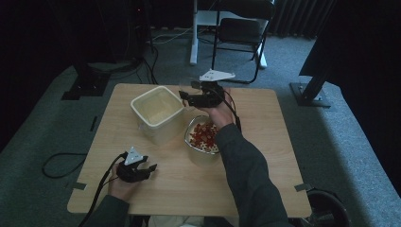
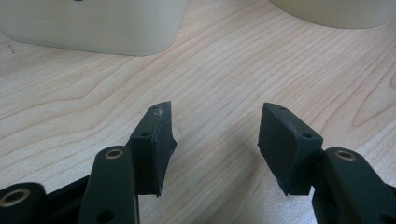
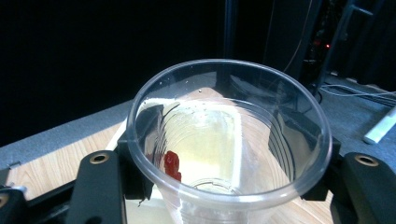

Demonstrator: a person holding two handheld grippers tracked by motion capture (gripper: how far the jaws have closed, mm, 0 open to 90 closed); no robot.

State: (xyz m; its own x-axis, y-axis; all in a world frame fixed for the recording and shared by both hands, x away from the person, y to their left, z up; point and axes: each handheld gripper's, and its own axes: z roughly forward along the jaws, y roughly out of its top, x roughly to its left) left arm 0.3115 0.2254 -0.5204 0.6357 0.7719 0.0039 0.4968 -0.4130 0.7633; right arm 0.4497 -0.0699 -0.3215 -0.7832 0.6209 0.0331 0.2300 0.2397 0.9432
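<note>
My right gripper point(image 3: 229, 175) is shut on a clear plastic cup point(image 3: 261, 140), and I look straight into its mouth. One red piece point(image 3: 172, 164) clings to the cup's inner wall. In the high view the right gripper point(image 1: 188, 98) hangs at the far side of the table, between the white square tub point(image 1: 157, 111) and a bowl point(image 1: 193, 124) holding several red pieces point(image 1: 204, 134). My left gripper point(image 1: 144, 170) rests low near the table's front left. Its jaws point(image 2: 215, 114) stand open over bare wood, with nothing between them.
The wooden table point(image 1: 265, 156) has bare wood at the right and along the front. In the left gripper view the tub point(image 2: 93, 28) and the bowl point(image 2: 336, 11) lie just ahead. A chair point(image 1: 241, 30) and cables point(image 1: 61, 163) are on the floor beyond the table.
</note>
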